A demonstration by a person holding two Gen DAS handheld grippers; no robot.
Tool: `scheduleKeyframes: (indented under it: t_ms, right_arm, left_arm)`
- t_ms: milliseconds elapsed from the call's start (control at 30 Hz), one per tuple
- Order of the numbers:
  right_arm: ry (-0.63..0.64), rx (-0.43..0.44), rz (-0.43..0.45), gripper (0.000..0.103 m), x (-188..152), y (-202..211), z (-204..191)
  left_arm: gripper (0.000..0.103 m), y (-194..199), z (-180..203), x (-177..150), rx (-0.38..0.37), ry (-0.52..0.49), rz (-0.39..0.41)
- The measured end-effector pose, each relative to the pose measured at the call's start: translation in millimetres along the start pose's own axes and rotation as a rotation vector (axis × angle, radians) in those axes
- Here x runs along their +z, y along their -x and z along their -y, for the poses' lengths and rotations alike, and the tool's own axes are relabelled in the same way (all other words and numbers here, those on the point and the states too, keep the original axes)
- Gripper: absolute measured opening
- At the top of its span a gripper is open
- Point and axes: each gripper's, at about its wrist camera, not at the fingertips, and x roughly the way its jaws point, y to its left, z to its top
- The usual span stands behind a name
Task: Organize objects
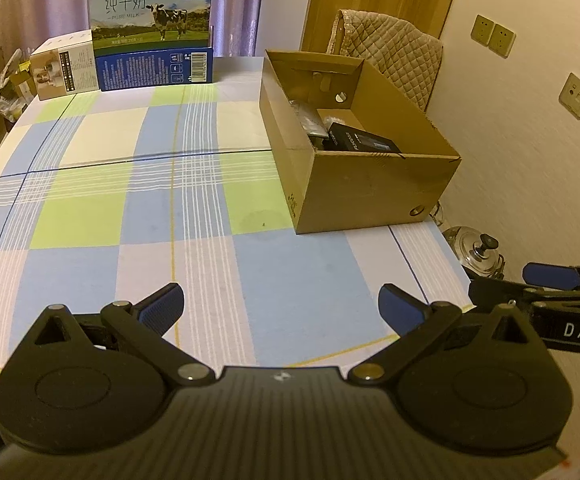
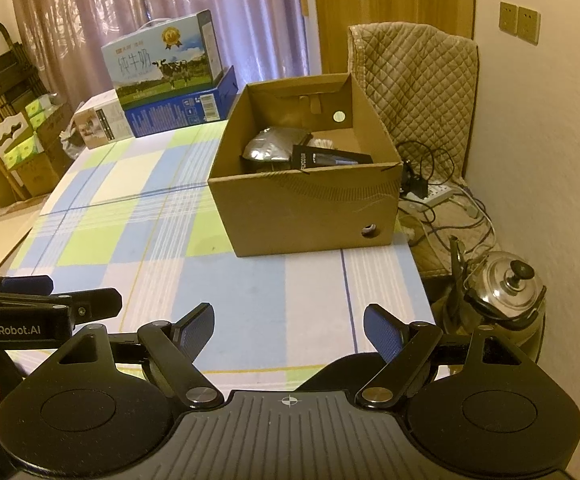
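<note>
An open cardboard box [image 1: 370, 192] [image 2: 302, 208] stands on the right side of the checked tablecloth [image 1: 129, 200] [image 2: 149, 232]. Inside it lie a black packet [image 1: 364, 142] [image 2: 330, 158] and a silvery pouch [image 2: 269, 146] [image 1: 310, 120]. My left gripper [image 1: 279, 308] is open near the table's front edge, nothing between its blue pads. My right gripper [image 2: 287, 330] is open too, also empty, at the front right corner. Each gripper shows at the other's side: the right one [image 1: 550, 280], the left one [image 2: 29, 292].
A milk carton case [image 1: 153, 20] [image 2: 165, 64] and a small white box [image 1: 65, 66] [image 2: 97, 124] stand at the far edge. A quilted chair [image 1: 390, 52] [image 2: 418, 80] is behind the box. A steel kettle [image 2: 506, 284] [image 1: 478, 252] and cables [image 2: 442, 200] sit right of the table.
</note>
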Motion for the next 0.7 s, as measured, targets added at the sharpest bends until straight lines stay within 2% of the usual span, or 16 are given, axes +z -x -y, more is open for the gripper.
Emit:
scheduleKeyframes:
  t_ms: [700]
  right_arm:
    - [-0.002, 0.001, 0.003, 0.079, 1.8, 0.5, 0.2]
  left_arm:
    - [0.102, -1.2, -1.4, -1.2, -0.015, 0.011, -0.002]
